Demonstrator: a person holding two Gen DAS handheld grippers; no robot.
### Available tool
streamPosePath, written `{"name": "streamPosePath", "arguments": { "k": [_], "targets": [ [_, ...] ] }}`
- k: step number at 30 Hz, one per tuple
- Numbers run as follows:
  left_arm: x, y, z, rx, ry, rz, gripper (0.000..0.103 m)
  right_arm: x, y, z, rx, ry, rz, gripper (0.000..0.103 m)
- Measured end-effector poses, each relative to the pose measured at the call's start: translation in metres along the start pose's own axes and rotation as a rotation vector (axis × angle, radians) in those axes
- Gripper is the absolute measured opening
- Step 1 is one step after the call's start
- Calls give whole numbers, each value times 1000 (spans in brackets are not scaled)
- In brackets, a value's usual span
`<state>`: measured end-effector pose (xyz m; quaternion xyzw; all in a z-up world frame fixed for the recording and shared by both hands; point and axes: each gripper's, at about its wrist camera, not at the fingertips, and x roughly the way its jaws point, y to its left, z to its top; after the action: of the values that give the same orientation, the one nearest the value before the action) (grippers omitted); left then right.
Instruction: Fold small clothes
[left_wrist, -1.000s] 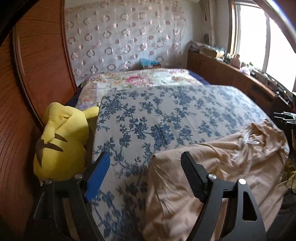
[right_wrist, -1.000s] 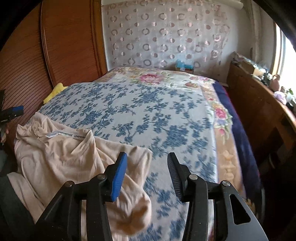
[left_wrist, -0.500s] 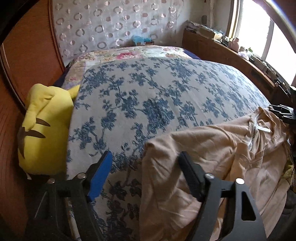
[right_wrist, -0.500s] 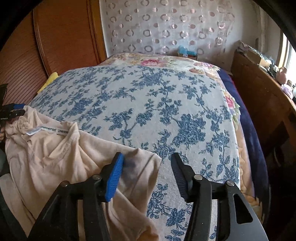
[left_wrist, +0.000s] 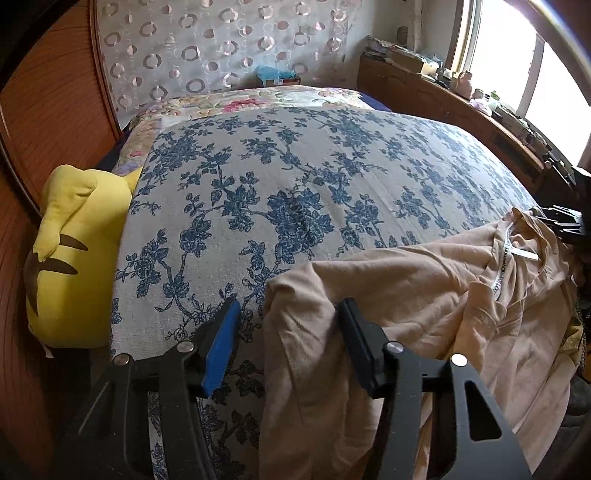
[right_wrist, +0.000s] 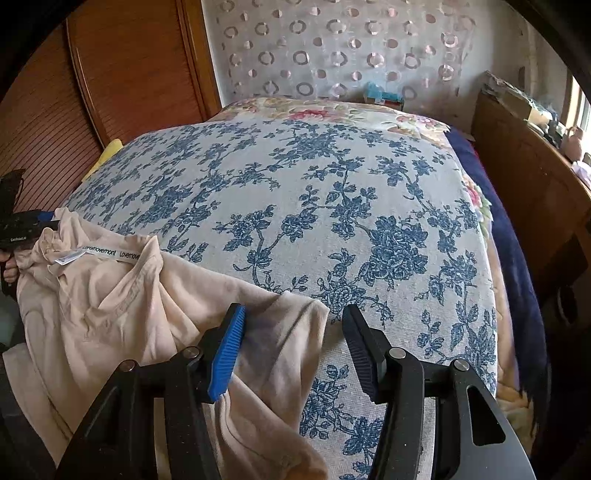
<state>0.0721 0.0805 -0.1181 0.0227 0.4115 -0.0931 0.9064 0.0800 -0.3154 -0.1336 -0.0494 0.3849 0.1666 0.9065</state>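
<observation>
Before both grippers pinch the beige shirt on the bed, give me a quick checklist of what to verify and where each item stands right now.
1. Cloth between the left gripper jaws: ok, a corner of the beige shirt sits there, jaws closing but pads not yet pressing.
2. Cloth between the right gripper jaws: ok, the other corner lies there, jaws apart.
3. Only shirt in the bite, not the floral bedspread: cannot tell.
4. Shirt lying flat: not ok, it is wrinkled, part hanging over the bed edge.
5. Yellow plush toy away from the shirt: ok.
</observation>
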Motion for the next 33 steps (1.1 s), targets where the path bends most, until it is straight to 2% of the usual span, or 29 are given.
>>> {"name": "streamPosePath", "arguments": {
  "k": [15,16,17,18,19,20,21,22,23,25,27,30,33],
  "targets": [
    [0,0,0,-3,-2,1,57,-2,4,-4,-8,7,20,56],
    [0,0,0,-3,-3,1,53,-2,4,-4,-8,7,20,56],
    [-1,-1,0,0,-7,-13,45,-2,3,-4,-8,7,20,56],
    [-3,-2,-1,7,-12,-48,22,-2,4,-4,-8,7,20,56],
    [-5,-7,-2,20,-18,-53,11,-2,4,-5,-10,7,24,56],
    [-8,-12,-3,37,-29,-39,10,-2,4,-5,-13,8,32,56],
    [-13,-19,-5,65,-47,-17,8,-3,6,-5,-19,9,50,42],
    [-18,-24,-6,73,-65,-10,7,-4,8,-6,-25,14,80,24],
    [-24,-28,-8,72,-88,-15,7,-5,10,-6,-26,18,102,19],
    [-38,-33,-10,74,-134,-24,7,-8,14,-8,-40,13,93,12],
    [-60,-37,-10,67,-195,-26,7,-17,17,-9,-31,-13,105,10],
    [-95,-36,-7,57,-286,-39,7,-48,18,-5,-7,-95,139,9],
    [-129,-36,4,52,-374,-27,6,-87,24,6,-23,-179,135,8]
  ]
}}
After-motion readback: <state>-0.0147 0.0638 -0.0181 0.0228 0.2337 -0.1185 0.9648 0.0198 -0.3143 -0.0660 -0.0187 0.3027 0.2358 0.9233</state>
